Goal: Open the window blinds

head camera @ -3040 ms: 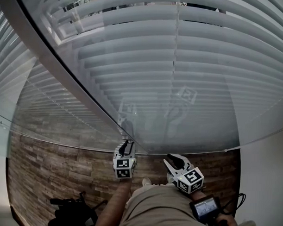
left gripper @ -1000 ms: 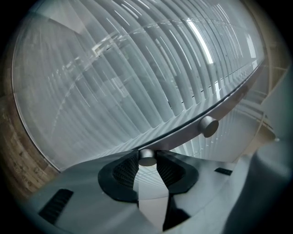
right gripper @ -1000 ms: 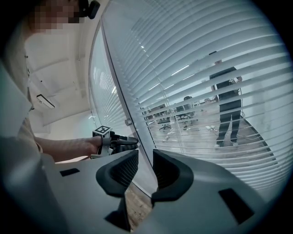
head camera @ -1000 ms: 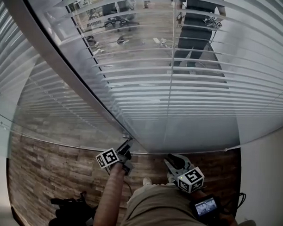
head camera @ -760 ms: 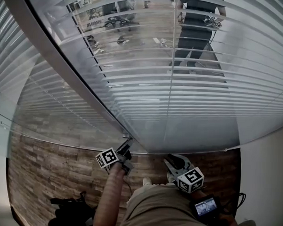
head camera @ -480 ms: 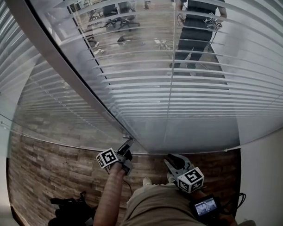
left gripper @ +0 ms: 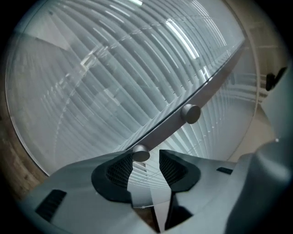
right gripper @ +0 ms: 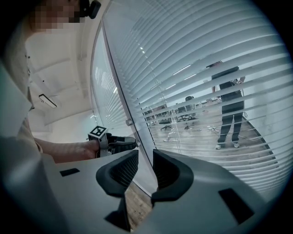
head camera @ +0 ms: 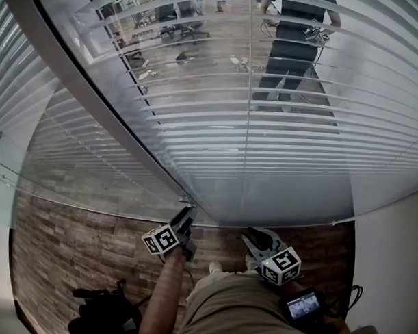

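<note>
1. the blinds [head camera: 265, 141] hung behind glass, to the right of a slanting frame [head camera: 95, 104]. their upper slats were tilted enough that a room and a standing person [head camera: 295, 42] showed through.
2. the left gripper [left gripper: 147, 160] sat at a knob [left gripper: 140, 154] on the frame. its jaws had just been opening and stood moderately apart. the knob lay at the tip of one pad rather than squeezed between both, so the grip looked let go.
3. the right gripper [right gripper: 145, 157] hovered near the frame with its jaws a little apart and nothing between them.
4. if more tilt was wanted, the knob probably needed re-gripping. the good way would be to centre it between the pads before closing, keep the gripper in line with the knob's axis, and roll the wrist in short turns, releasing and regripping rather than straining.
5. an off-centre bite, as the knob sat here, would likely slip off its round side.
6. whether the knob touched the pad or stood just clear could not be told.
7. the link from knob to slats was not visible, nor what a second knob [left gripper: 191, 114] higher on the frame served.
8. the blinds' top was cut off, and the lower slats were hazy behind reflections, so their tilt was hard to judge.
</note>
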A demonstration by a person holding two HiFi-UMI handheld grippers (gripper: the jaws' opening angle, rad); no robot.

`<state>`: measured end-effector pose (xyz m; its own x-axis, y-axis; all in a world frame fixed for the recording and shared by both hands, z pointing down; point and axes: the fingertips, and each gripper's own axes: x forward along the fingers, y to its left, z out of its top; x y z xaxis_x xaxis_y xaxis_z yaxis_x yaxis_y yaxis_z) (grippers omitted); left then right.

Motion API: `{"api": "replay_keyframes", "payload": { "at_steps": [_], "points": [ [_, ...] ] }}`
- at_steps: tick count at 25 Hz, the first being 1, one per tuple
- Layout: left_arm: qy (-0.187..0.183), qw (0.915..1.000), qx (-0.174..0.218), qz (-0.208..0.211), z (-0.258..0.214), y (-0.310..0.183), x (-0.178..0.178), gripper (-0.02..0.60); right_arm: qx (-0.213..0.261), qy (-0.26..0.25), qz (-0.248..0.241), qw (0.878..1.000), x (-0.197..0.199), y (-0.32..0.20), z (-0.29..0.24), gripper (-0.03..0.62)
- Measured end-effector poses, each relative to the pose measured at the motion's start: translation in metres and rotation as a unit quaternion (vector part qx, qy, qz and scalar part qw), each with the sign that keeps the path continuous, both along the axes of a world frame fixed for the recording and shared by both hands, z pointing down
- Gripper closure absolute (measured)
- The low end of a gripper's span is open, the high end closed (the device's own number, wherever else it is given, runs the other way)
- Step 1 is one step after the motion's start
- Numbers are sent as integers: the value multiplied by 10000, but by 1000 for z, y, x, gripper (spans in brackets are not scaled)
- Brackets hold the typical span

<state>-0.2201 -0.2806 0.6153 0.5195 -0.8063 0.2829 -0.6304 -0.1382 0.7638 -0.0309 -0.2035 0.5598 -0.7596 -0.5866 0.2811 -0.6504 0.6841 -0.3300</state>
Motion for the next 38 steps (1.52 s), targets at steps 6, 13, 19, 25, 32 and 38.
{"api": "replay_keyframes", "payload": {
  "at_steps": [6,13,19,25,32,38],
  "points": [
    [-1330,9899,494,7,-8,23,8,408,13,-30,-72,10000,17,4,-2,496],
    [-2949,9527,718,149,-9,45,28,408,140,-31,-206,9997,31,5,-6,496],
    [-4023,9116,833,157,-20,58,60,408,271,3,-275,9993,53,1,-19,496],
    [-3892,9168,873,203,-44,53,89,408,306,18,-397,9987,70,-11,-46,496],
    [-3719,9248,795,84,-53,71,103,409,278,33,-466,9985,86,-1,-51,496],
    [-3624,9292,722,66,-38,91,126,410,103,-150,-518,9985,100,13,-37,496]
  ]
}}
